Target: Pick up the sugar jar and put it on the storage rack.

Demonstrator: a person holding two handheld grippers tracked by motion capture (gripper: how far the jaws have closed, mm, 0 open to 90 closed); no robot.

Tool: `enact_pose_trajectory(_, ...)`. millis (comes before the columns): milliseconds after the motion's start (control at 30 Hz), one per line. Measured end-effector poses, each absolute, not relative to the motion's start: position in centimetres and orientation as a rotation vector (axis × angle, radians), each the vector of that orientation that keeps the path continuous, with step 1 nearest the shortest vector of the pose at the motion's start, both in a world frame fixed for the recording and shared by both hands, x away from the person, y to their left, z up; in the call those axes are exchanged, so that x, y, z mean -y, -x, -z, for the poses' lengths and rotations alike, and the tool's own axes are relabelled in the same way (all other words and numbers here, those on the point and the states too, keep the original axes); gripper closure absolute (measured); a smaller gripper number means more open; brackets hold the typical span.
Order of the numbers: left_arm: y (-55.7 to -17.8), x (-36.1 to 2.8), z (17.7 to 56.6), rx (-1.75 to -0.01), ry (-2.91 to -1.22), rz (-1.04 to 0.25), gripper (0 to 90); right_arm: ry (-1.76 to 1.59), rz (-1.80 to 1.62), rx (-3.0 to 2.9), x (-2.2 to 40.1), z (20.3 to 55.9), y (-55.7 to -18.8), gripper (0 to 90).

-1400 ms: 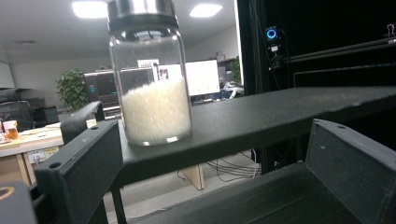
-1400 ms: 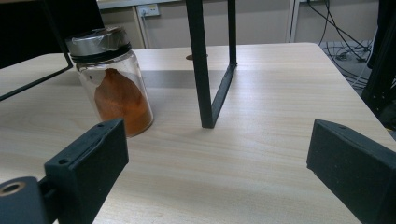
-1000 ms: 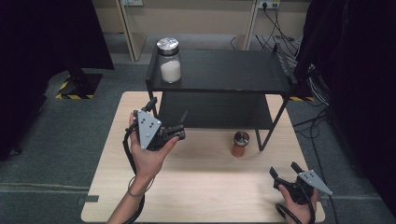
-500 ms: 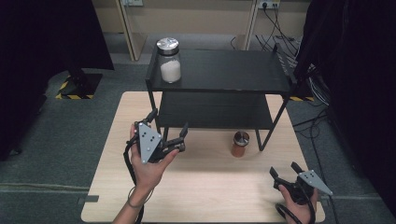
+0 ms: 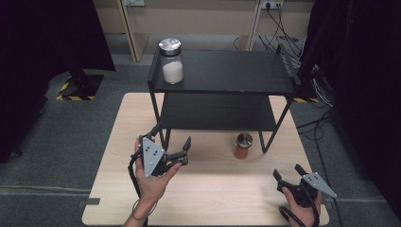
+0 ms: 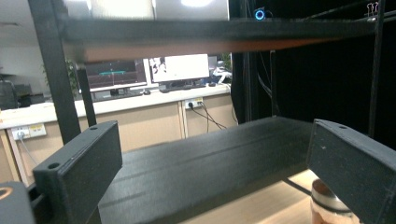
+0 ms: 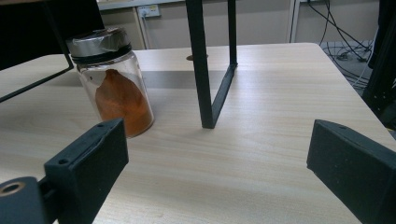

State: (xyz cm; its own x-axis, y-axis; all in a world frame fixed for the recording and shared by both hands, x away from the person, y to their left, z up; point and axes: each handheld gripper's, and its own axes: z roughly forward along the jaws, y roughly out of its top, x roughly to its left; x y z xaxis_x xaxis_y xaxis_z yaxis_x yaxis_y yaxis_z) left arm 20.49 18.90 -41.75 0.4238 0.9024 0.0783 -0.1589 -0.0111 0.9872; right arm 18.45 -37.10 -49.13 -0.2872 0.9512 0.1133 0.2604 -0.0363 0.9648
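Your left gripper [image 5: 174, 150] hangs with its jaws spread wide and empty, just in front of the black shelf rack [image 5: 222, 85], close to its front left leg. Your right gripper [image 5: 289, 176] rests near the right front corner of the surface [image 5: 213, 189], also wide apart and holding nothing. The jar of orange powder [image 5: 244, 145] stands upright on the surface just ahead of the rack's lower shelf, close beside the front right leg [image 7: 200, 65]; the jar of white powder [image 5: 171, 61] sits on the top shelf at its left end. The main risk, as I judge it, is the tight spot around the orange jar: if you bring the right gripper in straight, one jaw could catch that leg or nudge the jar sideways and tip it, since it is tall and narrow with a smooth glass wall. Coming from the left, the rack's lower shelf [image 6: 196, 163] lies right across your line, so a jaw may knock its edge before reaching the jar. A grip too high on the metal lid [image 7: 97, 42] could slip. No brand, label or writing can be read on either jar or on the rack.
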Motion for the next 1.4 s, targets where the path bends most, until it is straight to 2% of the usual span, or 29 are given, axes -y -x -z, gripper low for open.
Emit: enact_pose_trajectory(1400,-20.1,-20.7,49.8,-0.962,-1.419,-0.859,2.2,-1.292,-1.355,-1.6,37.0,49.1,-18.5,5.3)
